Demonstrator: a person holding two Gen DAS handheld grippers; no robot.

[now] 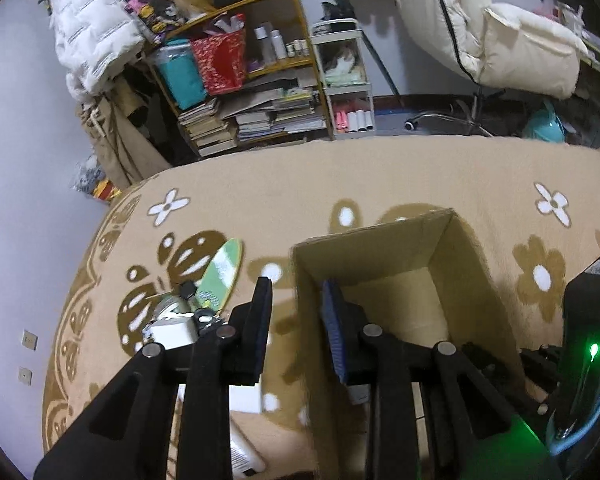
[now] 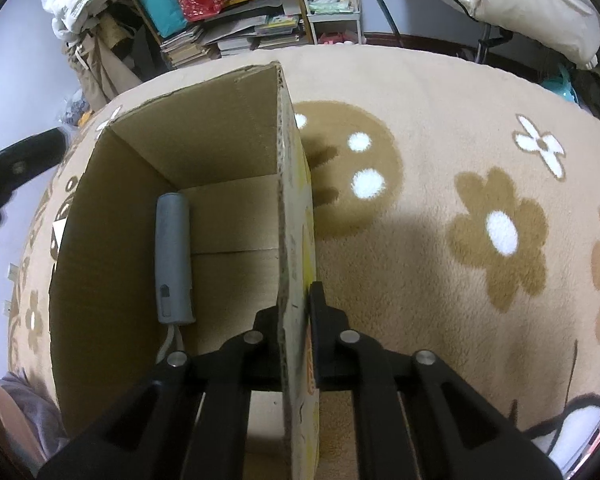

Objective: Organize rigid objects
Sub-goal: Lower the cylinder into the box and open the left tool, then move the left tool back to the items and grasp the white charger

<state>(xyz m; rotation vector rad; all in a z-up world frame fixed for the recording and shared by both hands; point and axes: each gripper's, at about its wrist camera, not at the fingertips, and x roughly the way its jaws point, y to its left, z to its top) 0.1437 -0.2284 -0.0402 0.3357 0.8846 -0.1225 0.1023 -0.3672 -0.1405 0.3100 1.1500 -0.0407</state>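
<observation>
Small clutter: a green-and-white striped oval board [image 1: 222,271], a white block-shaped plug [image 1: 175,333] and some small dark bits lie together on the beige flower-patterned blanket [image 1: 380,172], towards its left edge, just left of the box.
Left gripper [image 1: 300,320]: black, fingers apart with nothing between them; the left finger hangs over the blanket outside the box's left wall, and the right finger with its blue pad [image 1: 334,332] is inside the box against that wall.
Box: an open brown cardboard box [image 2: 220,132] stands upright on the blanket, about mid-width.
Inside the box: a grey cylindrical device with a white cord [image 2: 173,258] lies on the floor along the left wall.
Right gripper [image 2: 296,312]: black, fingers clamped on the box's right wall, one inside and one outside.
Right of the box: bare blanket with brown and white flowers.
</observation>
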